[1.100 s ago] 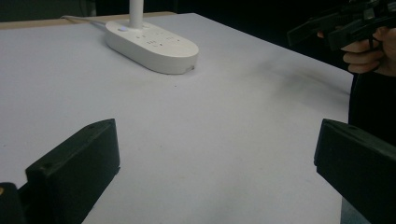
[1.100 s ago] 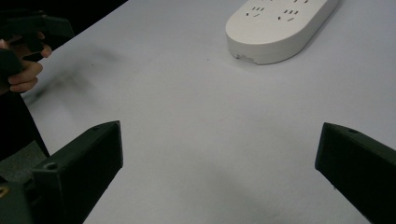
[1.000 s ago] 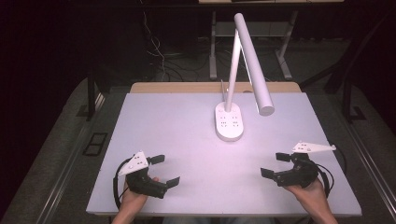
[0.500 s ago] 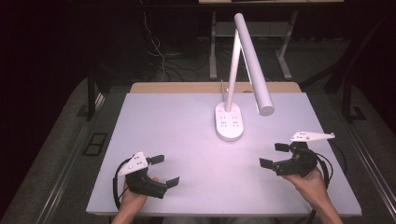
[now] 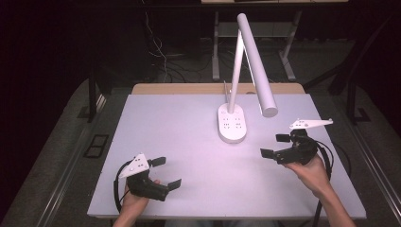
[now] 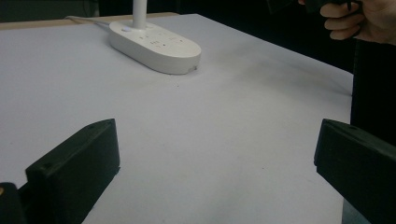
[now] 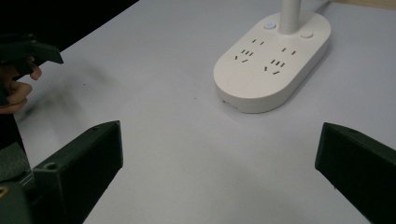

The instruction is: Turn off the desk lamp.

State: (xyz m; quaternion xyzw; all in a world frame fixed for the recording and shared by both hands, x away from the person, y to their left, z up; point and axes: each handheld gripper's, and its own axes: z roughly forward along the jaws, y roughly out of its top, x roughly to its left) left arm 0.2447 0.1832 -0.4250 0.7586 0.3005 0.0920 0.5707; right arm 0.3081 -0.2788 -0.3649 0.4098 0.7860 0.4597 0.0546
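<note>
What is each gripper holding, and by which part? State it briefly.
Nothing is held. The left gripper and the right gripper both stand open over the bare table, apart from the lamp base.

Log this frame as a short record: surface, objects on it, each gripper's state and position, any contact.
surface: white table
object: white desk lamp, its oval base carrying sockets and two buttons, standing at the table's far middle
lamp head: angled down toward the right of the base
left gripper: open, holding nothing, near front left edge of the table
right gripper: open, holding nothing, right of the base, jaws pointing toward it
contact: neither gripper touches the lamp
</note>
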